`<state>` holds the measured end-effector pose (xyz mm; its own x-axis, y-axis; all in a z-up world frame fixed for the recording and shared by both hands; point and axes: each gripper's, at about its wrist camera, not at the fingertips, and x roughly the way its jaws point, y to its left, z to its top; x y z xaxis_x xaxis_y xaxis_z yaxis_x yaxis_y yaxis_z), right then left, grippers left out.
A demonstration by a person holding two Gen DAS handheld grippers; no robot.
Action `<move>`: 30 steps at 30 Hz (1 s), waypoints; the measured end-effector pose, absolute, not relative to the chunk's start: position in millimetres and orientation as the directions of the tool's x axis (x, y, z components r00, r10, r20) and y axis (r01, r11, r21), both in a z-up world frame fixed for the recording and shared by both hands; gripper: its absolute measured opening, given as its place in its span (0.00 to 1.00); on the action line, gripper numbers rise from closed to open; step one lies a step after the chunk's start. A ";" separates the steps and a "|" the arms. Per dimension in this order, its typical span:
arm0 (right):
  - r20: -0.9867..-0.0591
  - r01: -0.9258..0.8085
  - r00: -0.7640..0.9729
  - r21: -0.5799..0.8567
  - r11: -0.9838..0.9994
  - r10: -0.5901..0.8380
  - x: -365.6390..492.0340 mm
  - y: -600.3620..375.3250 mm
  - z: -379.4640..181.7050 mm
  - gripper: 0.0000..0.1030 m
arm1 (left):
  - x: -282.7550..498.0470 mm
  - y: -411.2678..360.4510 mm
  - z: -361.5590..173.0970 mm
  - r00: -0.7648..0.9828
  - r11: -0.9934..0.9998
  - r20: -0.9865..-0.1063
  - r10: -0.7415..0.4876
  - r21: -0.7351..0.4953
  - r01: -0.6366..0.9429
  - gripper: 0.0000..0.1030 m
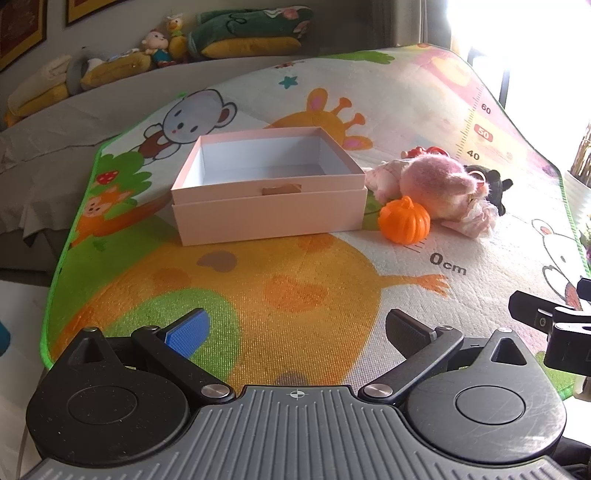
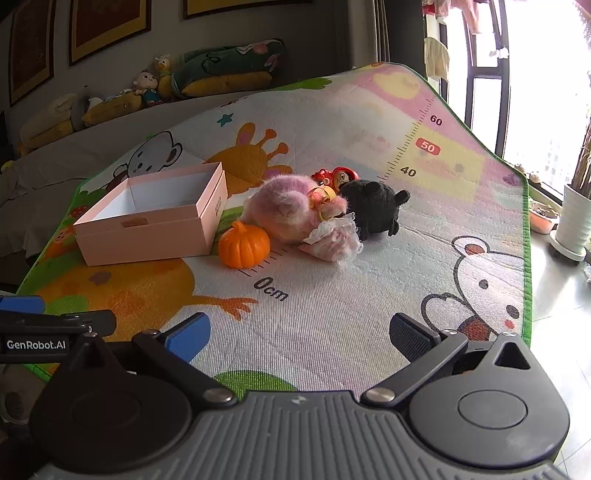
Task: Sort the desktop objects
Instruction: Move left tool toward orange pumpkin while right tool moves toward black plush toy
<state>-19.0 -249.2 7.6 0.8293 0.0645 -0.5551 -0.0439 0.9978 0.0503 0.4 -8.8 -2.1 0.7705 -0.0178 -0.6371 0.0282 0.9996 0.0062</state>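
An open, empty pink box (image 1: 269,210) stands on the cartoon play mat (image 1: 295,288); it also shows in the right wrist view (image 2: 147,236). Right of it lie an orange toy pumpkin (image 1: 404,220) (image 2: 243,245), a pink plush doll (image 1: 436,181) (image 2: 288,210), a black plush toy (image 1: 491,188) (image 2: 373,208) and a small red toy (image 1: 424,151) (image 2: 336,175). My left gripper (image 1: 295,328) is open and empty, well short of the box. My right gripper (image 2: 299,334) is open and empty, well short of the toys.
A grey sofa (image 1: 55,147) with stuffed toys and cushions (image 1: 236,33) lies behind the mat. A window and a white plant pot (image 2: 574,221) stand at the right. The right gripper's body shows at the left view's right edge (image 1: 554,325).
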 end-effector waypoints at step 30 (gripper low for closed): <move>-0.586 -0.001 0.773 0.384 0.923 0.244 62.5 -301.9 -35.8 1.00 | 136.0 30.5 -27.4 0.806 0.985 -0.592 0.005 0.139 0.097 1.00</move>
<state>62.5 -301.9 -35.8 0.7725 0.2445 -0.5860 -0.0010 0.9234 0.3839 136.0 30.5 -27.4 0.8061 0.0046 -0.5918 0.0968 0.9855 0.1395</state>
